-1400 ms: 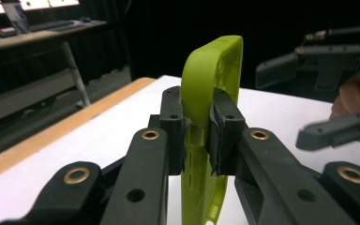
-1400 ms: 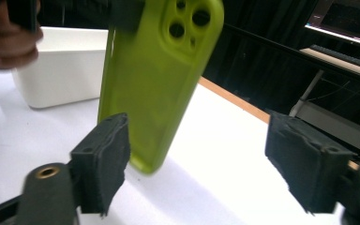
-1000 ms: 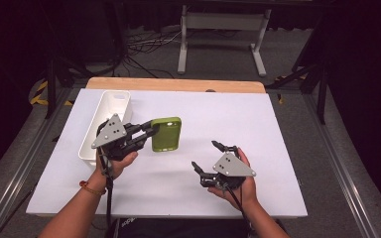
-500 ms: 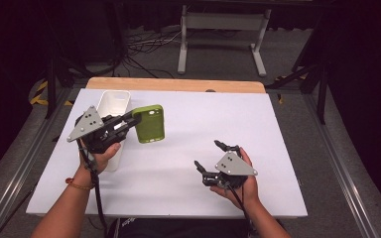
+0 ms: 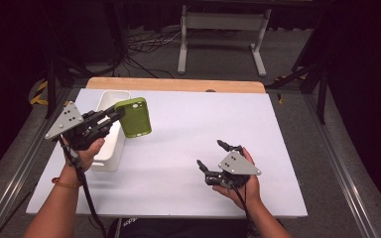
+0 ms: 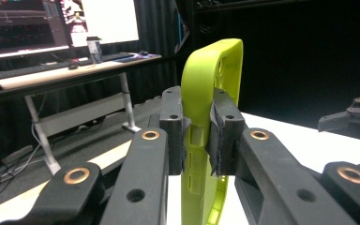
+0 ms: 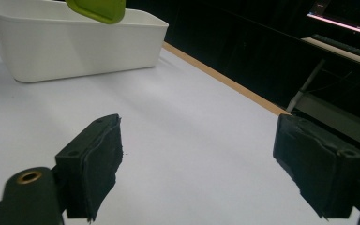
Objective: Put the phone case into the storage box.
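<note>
Left of centre, high view: left gripper (image 5: 113, 115) fingers clamp green phone case (image 5: 134, 117), lifted beside white bin (image 5: 110, 130) | left gripper view: fingers (image 6: 173, 126) pinch case edge | right gripper view: right gripper (image 7: 201, 164) fingers wide apart, empty, over surface (image 7: 178, 117).

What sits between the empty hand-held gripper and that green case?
Nothing: in the high view, bare white table separates the right hand-held gripper from the green case.

The left gripper (image 5: 113, 115), clamped on the green case (image 5: 135, 117), is now farther left and slightly higher than a second ago. The case hangs above the white bin's (image 5: 110, 148) right wall instead of the bare table (image 5: 188, 148) beside it.
</note>
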`<state>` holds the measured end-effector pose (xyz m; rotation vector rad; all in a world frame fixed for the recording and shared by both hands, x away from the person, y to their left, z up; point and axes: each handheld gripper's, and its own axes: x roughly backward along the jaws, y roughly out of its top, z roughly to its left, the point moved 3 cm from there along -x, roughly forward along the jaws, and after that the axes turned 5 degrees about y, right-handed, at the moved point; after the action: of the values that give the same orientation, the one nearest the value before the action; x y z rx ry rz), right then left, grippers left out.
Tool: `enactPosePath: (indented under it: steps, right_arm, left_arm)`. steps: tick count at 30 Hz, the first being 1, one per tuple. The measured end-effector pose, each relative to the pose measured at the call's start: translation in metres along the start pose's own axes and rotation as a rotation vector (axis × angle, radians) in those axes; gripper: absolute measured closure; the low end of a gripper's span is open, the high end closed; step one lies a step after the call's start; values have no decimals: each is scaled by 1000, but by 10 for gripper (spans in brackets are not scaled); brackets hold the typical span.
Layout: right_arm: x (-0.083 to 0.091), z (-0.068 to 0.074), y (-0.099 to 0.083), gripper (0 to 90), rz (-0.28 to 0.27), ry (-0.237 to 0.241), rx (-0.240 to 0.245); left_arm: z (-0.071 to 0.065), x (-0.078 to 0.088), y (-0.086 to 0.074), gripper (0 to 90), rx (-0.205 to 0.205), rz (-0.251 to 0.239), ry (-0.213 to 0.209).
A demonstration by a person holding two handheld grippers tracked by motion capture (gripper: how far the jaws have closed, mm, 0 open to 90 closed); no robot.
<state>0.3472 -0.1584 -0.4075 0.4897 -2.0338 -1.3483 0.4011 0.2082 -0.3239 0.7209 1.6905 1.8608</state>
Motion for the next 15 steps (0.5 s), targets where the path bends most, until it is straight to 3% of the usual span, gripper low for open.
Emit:
enactPosePath:
  steps: [8,15]
  right_arm:
    - [-2,-2,-3,166,21,-1,-9]
    - [-2,-2,-4,166,28,3,-8]
  left_arm:
    - [11,10,3,786,0,-1,15]
    - [24,15,1,786,20,-4,56]
